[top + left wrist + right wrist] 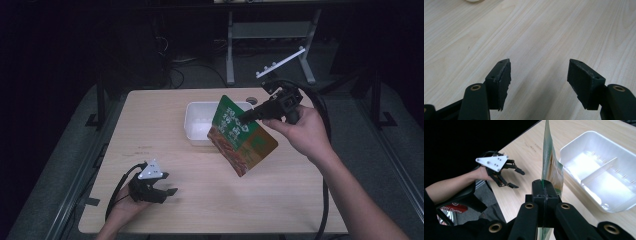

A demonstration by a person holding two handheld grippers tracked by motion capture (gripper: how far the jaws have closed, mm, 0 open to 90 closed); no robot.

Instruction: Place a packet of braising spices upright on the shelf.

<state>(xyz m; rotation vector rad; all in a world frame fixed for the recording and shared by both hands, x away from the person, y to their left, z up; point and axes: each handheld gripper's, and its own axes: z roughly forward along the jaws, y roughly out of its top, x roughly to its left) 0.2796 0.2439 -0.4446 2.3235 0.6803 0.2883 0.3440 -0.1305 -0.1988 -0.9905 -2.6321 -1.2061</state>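
**A:** ok so the right gripper, fingers are clamped flat together on the edge of that green and orange food pouch, right? In the right gripper view the pouch is edge-on, a thin sheet pinched between the two black pads.

**B:** yep, pinched tight on it. From the high view the pouch hangs tilted in the air, one corner pointing down toward the table, not touching the wood as far as I can tell. Its upper part overlaps the right end of the white tray from that angle.

**A:** the tray's the two-compartment kind, there's a divider wall across it in the right gripper view. Looks bare inside, just shiny plastic.

**B:** and the right hand comes in from the right side, cable looping off behind it.

**A:** what about the left gripper?

**B:** fingers spread apart, nothing between them, only bare wood grain under them in the left gripper view. It sits low near the front-left corner of the table, well apart from the pouch and the tray, with the grey three-cornered plate on top and the left hand behind it.

**A:** cool, so one holding, one idle with a gap.
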